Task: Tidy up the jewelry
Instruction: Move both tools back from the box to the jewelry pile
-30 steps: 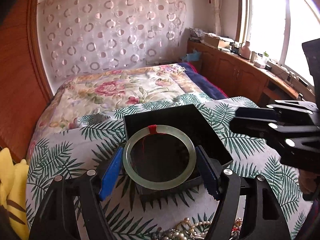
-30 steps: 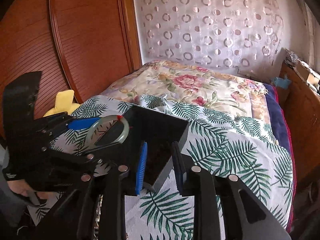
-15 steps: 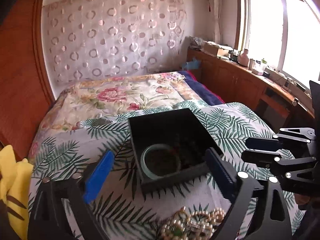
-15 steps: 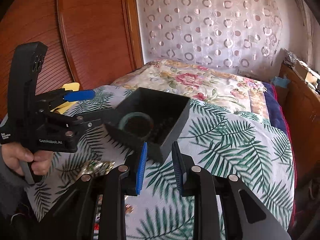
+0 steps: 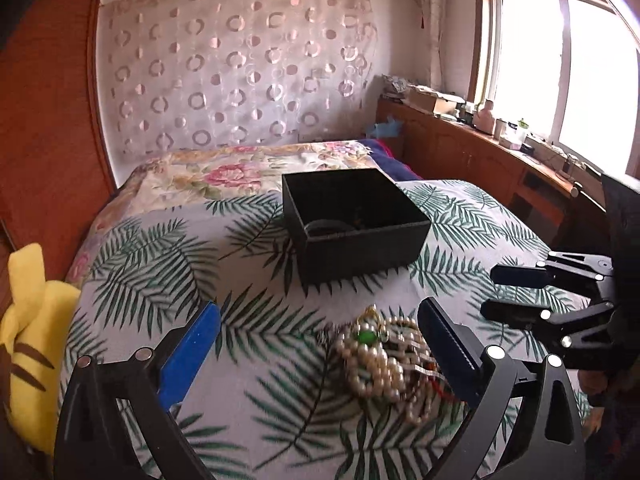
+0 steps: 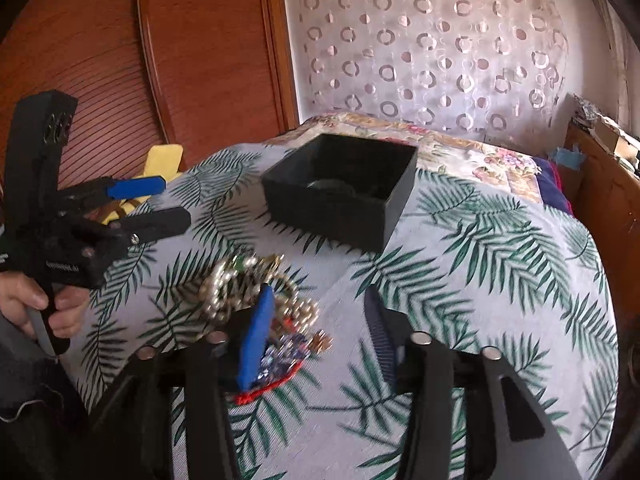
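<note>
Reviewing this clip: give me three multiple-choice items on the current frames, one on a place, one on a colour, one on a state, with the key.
1. Where does the jewelry pile lie?
A. on the palm-leaf cover, nearer the cameras than the black box
B. inside the box
C. on the window ledge

2. What colour is the plush toy at the bed's edge?
A. red
B. yellow
C. white

3. How is the left gripper?
A. shut on a bangle
B. shut on the box
C. open, holding nothing

Key: 1 A, the beads sit on the palm-leaf cover, short of the black box. 2 B, it is plainly yellow. 3 C, its jaws have just been opening and stand wide, touching nothing.
</note>
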{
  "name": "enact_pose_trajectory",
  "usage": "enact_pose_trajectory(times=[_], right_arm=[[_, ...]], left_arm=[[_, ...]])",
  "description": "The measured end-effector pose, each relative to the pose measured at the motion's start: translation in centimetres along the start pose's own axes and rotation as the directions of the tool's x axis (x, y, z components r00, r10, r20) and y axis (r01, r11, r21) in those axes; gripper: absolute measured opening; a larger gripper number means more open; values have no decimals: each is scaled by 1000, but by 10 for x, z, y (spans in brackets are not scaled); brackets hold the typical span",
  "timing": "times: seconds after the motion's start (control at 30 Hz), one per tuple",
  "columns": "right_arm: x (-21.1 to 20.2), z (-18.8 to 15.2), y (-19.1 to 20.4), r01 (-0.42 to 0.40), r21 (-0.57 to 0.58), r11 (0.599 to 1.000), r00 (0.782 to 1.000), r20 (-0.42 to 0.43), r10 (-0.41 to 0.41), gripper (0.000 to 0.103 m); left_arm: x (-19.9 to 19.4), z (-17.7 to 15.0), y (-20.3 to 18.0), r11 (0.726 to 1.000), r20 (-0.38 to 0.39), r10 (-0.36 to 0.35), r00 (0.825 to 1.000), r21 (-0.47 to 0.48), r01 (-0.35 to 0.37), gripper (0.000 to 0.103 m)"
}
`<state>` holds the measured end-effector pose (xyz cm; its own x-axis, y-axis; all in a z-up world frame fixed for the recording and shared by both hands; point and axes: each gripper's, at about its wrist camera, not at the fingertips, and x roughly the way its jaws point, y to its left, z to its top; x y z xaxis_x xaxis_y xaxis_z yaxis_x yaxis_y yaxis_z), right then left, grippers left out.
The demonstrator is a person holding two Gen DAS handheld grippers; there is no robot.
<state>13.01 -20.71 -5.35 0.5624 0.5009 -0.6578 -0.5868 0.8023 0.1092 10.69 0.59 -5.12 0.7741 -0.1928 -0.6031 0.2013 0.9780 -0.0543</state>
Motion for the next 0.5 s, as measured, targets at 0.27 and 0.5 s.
enact_pose_trajectory(times=[0.27,0.5], right_arm=[[11,-14,20,-22,-35,999,999,-46,21,72],[26,-16,31,-21,-68,997,994,-106,14,72]], left_arm=[[-17,-19,7,1000,-1,3,1000,-15,-3,95],[-23,-35,10,1000,-23,-1,1000,-23,1,95]])
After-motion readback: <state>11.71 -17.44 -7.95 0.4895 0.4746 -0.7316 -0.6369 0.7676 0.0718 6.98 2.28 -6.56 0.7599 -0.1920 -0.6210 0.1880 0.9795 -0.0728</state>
